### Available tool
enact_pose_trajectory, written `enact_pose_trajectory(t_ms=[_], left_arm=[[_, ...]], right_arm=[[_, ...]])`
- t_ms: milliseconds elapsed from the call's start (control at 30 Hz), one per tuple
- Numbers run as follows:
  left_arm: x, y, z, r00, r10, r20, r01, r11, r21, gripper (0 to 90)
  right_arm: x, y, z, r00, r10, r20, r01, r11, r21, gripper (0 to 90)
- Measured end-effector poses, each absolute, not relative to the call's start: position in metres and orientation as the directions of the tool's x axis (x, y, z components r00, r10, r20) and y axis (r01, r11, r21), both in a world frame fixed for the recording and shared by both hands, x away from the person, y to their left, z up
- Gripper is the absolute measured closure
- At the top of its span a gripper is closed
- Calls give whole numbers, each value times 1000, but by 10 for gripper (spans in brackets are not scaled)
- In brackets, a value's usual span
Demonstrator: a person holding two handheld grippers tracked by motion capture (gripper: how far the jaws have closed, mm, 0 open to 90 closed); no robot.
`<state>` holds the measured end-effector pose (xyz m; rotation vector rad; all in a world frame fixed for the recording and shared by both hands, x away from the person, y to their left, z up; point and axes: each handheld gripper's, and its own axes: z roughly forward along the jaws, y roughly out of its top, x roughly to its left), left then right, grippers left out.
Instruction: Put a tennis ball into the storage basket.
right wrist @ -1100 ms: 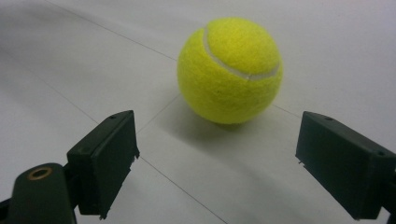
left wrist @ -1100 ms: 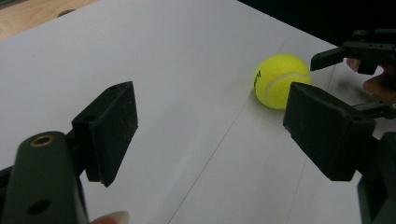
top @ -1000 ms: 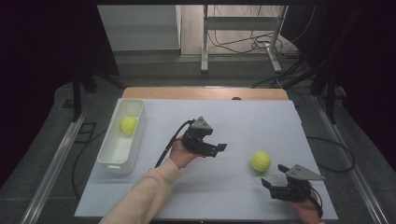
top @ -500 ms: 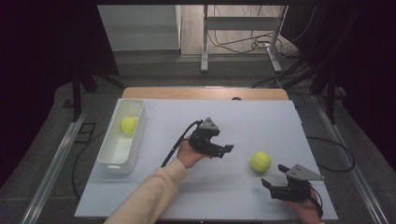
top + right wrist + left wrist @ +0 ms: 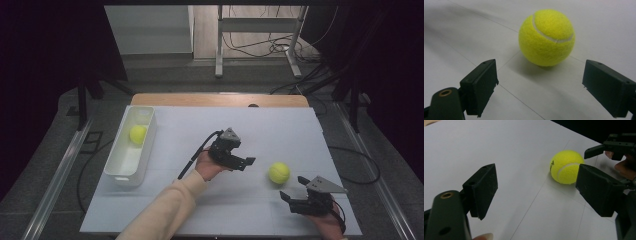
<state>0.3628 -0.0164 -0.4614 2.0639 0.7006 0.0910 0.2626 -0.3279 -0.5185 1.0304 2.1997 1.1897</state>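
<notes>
High view, left side of frame: white bin (image 5: 129, 152) sits on the bench (image 5: 250, 215) w/ one tennis ball (image 5: 138, 134) inside, near its far end. I only get that bin from the high cam.

Centre of frame: my left tongs (image 5: 248, 162) sit held over the white sheet, pointing toward the right of the frame, cable trailing back to lower left along the sleeve (image 5: 160, 212). Jaws apart, nothing between them, so released. The left gripper view confirms: both black pads (image 5: 484, 187) wide, bare sheet between, and the second ball (image 5: 566, 166) lies ahead at upper right of that frame, its lower right edge hidden behind the right-hand pad. No contact that I can see.

Right of centre in the high view: that second ball (image 5: 279, 172) rests on the sheet, betw. the two tongs, near both, touching neither.

Lower right of frame: right tongs (image 5: 287, 202), low by the near bench edge, pointing left toward the ball. Right gripper view gives what the high cam can't: the ball (image 5: 546, 37) close up, seam visible, sitting ahead of the open jaws, not betw. the pads. Released too, empty.
</notes>
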Motion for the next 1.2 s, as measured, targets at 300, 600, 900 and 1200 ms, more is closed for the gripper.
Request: enact_pose_trajectory(t_ms=[300, 600, 900, 1200], left_arm=[[364, -25, -465, 839, 506, -200, 444, -425, 789, 188], [365, -34, -466, 843, 496, -206, 445, -431, 785, 188], [365, -42, -470, 847, 488, -211, 447, -439, 780, 187], [365, -47, -474, 850, 482, -212, 448, -449, 773, 187]], right_arm=[[262, -328, -518, -631, 776, -25, 402, 354, 844, 133], [262, -328, -518, -631, 775, -24, 401, 353, 845, 133], [262, -328, -518, -630, 776, -23, 402, 352, 845, 133], [262, -328, -518, -632, 775, -23, 401, 352, 846, 133]])
